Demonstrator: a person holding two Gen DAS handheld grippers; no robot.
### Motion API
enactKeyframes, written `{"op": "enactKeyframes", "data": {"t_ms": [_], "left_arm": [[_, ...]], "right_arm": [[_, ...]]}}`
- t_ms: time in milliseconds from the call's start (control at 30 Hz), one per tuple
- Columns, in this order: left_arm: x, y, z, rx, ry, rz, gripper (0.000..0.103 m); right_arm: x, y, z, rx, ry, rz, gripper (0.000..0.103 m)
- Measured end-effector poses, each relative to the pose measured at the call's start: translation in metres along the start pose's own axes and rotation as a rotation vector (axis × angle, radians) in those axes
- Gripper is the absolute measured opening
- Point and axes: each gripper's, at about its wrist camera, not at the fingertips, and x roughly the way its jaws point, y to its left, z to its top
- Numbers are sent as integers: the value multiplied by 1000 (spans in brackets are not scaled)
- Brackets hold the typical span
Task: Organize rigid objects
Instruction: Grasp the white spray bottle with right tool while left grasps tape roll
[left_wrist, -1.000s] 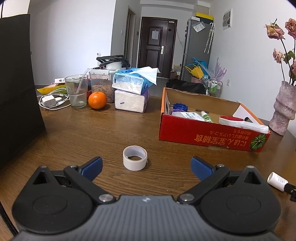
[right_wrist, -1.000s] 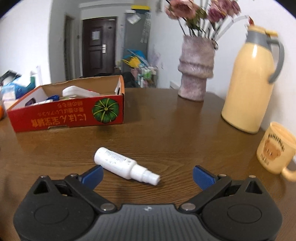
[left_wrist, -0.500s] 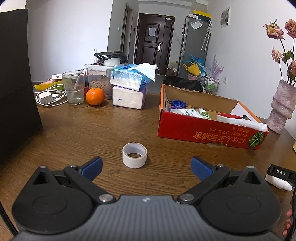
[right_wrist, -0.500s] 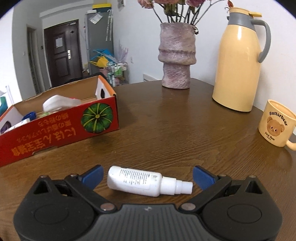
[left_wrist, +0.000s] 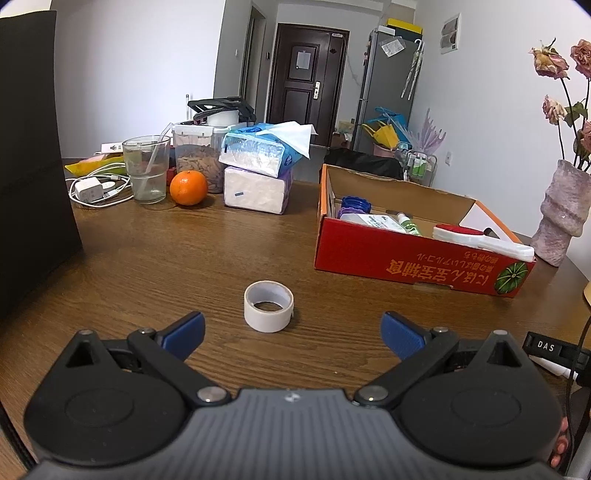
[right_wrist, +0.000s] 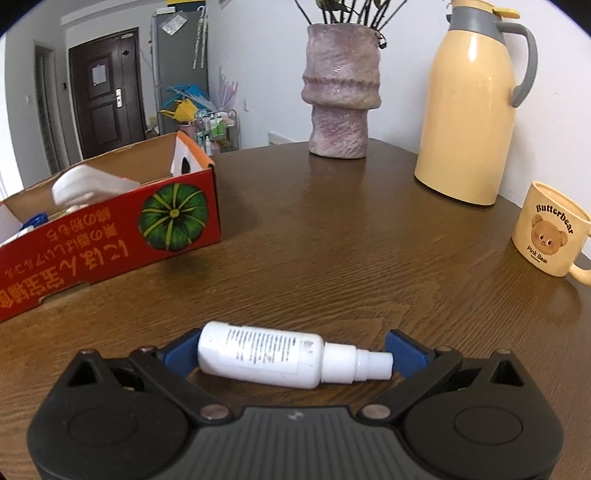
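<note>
A white tape roll (left_wrist: 268, 311) lies flat on the brown table, just ahead of my left gripper (left_wrist: 291, 335), which stands open with nothing between its blue pads. A white spray bottle (right_wrist: 266, 354) lies crosswise on the table between the blue pads of my right gripper (right_wrist: 291, 352), whose jaws are spread wide and open. The bottle's base is by the left pad (right_wrist: 177, 355) and its nozzle points at the right pad (right_wrist: 406, 350). A red cardboard box (left_wrist: 417, 254) (right_wrist: 110, 236) holding several bottles and items stands beyond both grippers.
A pink vase (right_wrist: 341, 92), a yellow thermos (right_wrist: 469, 103) and a bear mug (right_wrist: 550, 229) stand at the right. An orange (left_wrist: 188, 187), a glass (left_wrist: 146, 170), tissue packs (left_wrist: 258, 173) and a charger sit at the back left. A black panel (left_wrist: 29, 147) rises at the left.
My right gripper has moved forward and lower, so the spray bottle now lies between its pads instead of ahead of them. The left gripper has barely moved.
</note>
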Motion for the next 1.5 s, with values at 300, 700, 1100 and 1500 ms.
{"op": "enactKeyframes", "data": {"t_ms": [300,700,1100,1500], "left_arm": [[2,0,-1,-1,8,1,103],[28,18,5,-26,31,81,103],[79,20,10,-8,79,92,103],[109,14,13,-9,134,154,82]], "right_arm": [[1,-1,-2,8,-7,1,100],[-8,-4,-1,13,-39,9,98],[-18,-9,3,49,-60,64,98],[-19,-6,2,42,-53,83,98]]}}
